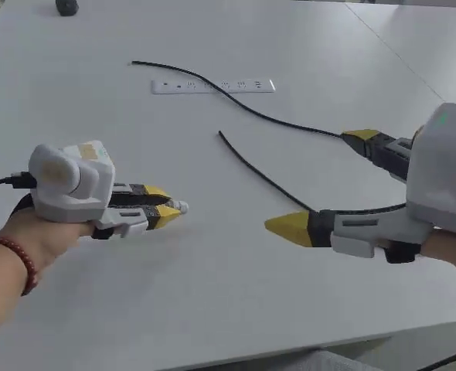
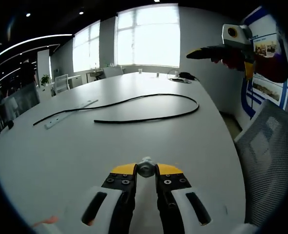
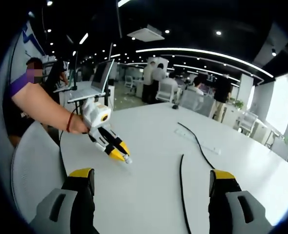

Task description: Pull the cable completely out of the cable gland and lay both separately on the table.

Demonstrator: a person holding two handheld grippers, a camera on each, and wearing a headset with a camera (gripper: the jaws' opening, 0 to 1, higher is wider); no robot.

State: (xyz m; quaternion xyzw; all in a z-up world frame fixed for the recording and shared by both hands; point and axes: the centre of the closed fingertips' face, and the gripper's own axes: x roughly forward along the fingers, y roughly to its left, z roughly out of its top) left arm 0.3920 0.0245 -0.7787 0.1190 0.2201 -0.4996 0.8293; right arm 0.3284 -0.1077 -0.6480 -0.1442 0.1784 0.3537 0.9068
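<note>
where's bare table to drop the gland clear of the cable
Bare table runs along the near edge, between the left gripper, shut on the cable gland, and the right gripper, short of the cable. Also left of the power strip, beyond the left gripper. Crowded: where the cable crosses the power strip and loops past the right gripper.

one cable (image 2: 134, 120), one gland (image 2: 145, 168), one power strip (image 1: 212, 86), maybe one mouse (image 1: 66, 7)

Open table (image 1: 212, 294) near the person — cable (image 1: 274, 179) and power strip (image 1: 212, 86) lie farther off.
</note>
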